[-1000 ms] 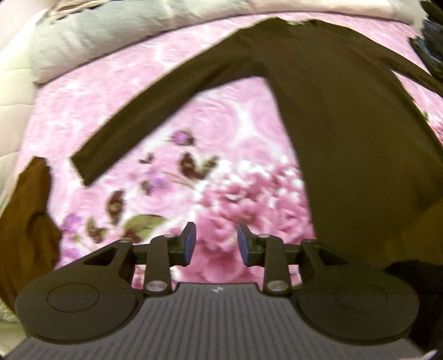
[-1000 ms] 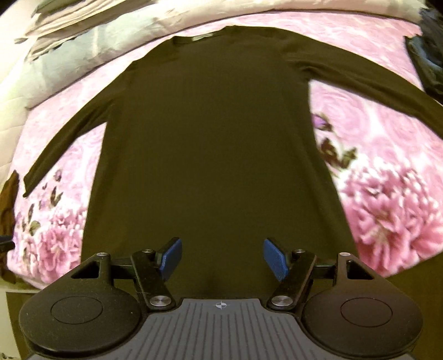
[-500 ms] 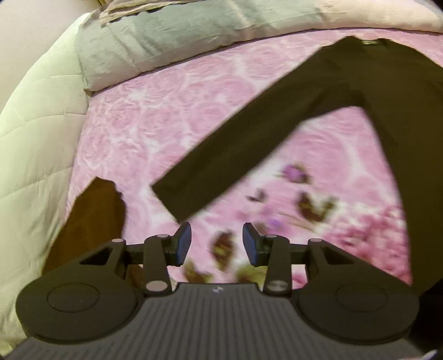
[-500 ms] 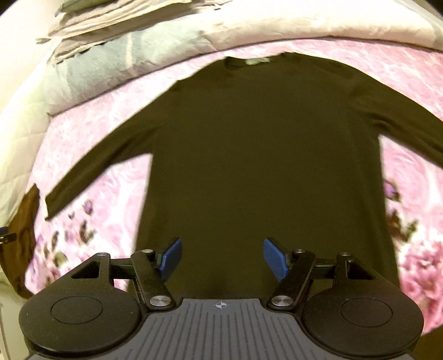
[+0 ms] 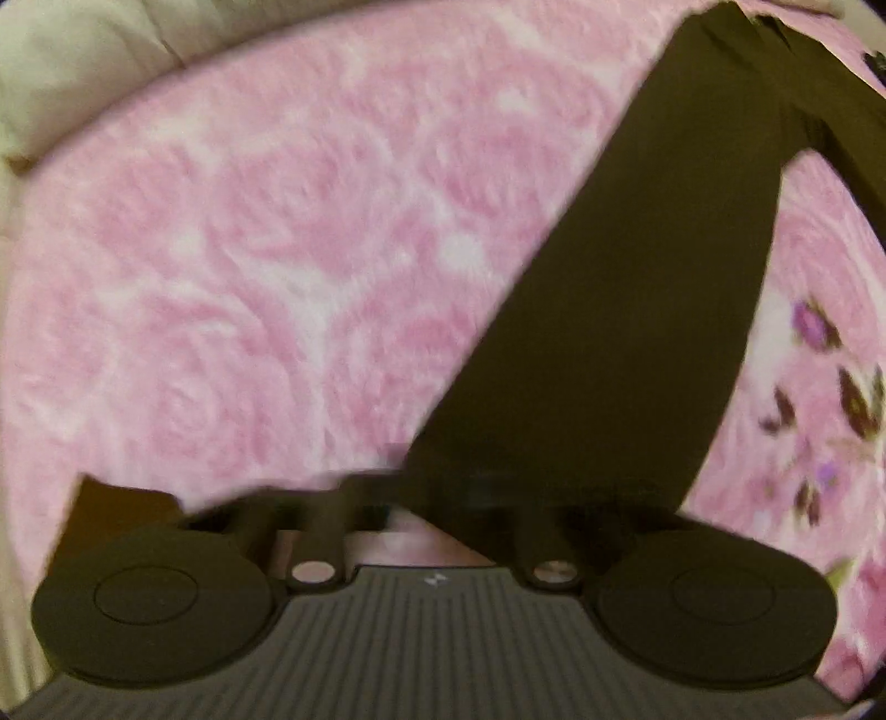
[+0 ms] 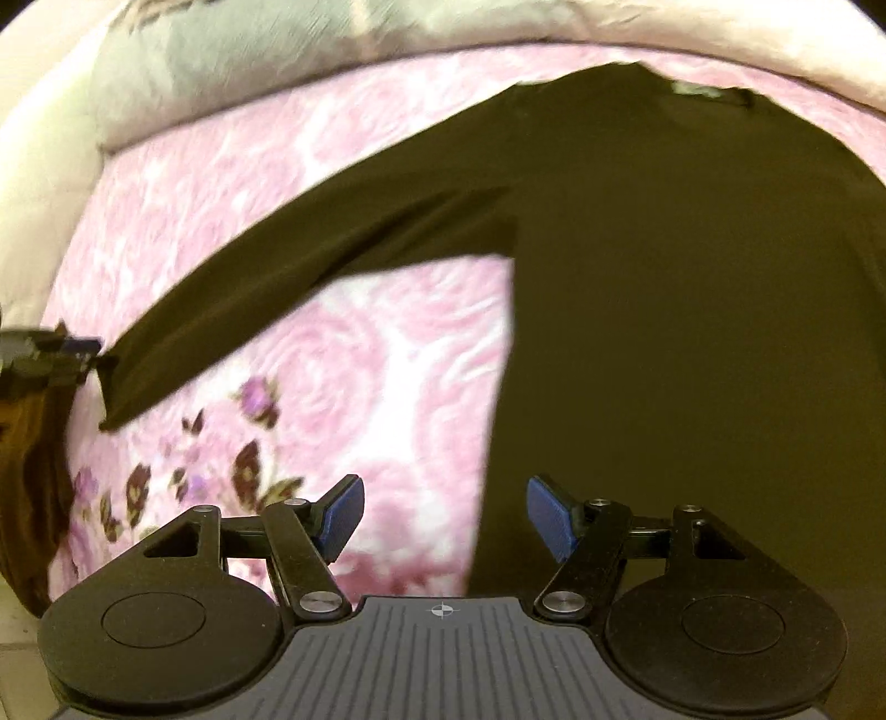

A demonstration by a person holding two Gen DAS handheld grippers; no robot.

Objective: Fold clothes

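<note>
My left tongs now close on the cuff of the sleeve.

The dark long-sleeved shirt (image 6: 692, 288) lies flat on the pink flowered bed (image 5: 249, 249), collar toward the pillows (image 6: 266, 50). Half a second ago its left sleeve (image 5: 609, 343) lay ahead of my left tongs (image 5: 437, 493) with their jaws apart; now they are shut on the cuff, so I judge the sleeve fold can start. My right tongs (image 6: 443, 518) hang wide and empty over the shirt's side edge.
</note>
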